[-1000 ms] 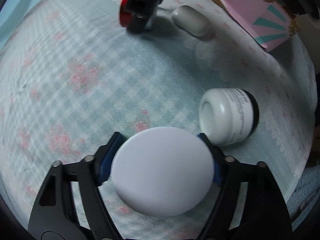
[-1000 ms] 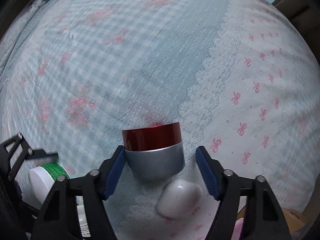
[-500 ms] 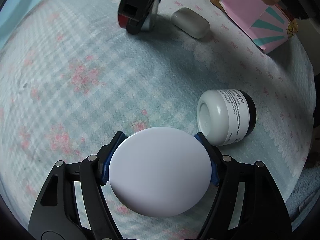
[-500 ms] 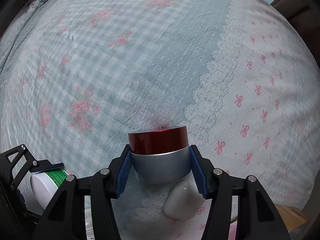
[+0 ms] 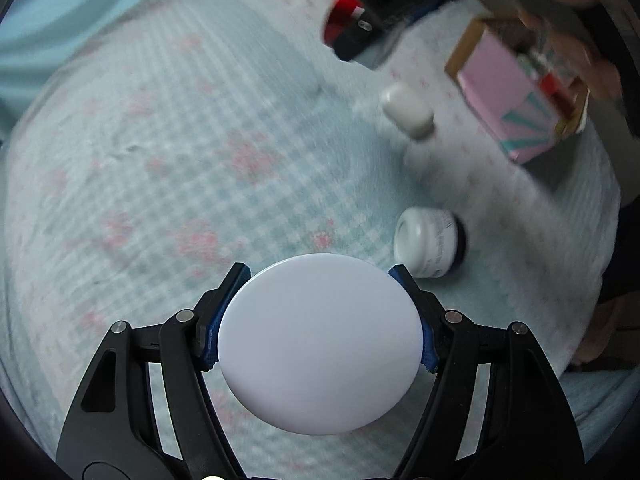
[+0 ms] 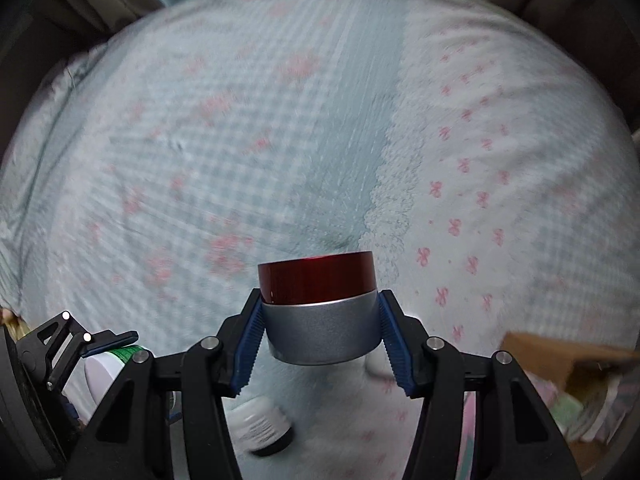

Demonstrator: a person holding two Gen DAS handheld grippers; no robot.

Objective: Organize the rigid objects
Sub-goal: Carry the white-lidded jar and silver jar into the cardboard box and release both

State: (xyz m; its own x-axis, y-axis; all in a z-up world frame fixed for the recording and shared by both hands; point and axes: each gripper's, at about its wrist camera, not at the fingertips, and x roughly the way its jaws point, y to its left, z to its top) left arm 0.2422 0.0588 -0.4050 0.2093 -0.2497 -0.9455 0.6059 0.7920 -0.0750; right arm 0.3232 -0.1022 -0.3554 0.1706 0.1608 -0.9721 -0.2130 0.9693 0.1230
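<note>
Two jars are clamped: my left hand-held gripper (image 5: 320, 320) grasps the white-lidded jar (image 5: 320, 344), the right (image 6: 320, 332) the red-lidded jar (image 6: 318, 308); two items on the bed (image 6: 280, 120) remain unsorted.

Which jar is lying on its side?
The white jar with the black lid, tipped over on the bedspread. The red-lidded jar and the white-lidded one are held in fingers.

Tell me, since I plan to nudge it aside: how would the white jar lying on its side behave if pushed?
The white jar would probably roll: it lies on its round wall. The soft quilt may slow it. It looks rigid, so it should not deform.
</note>
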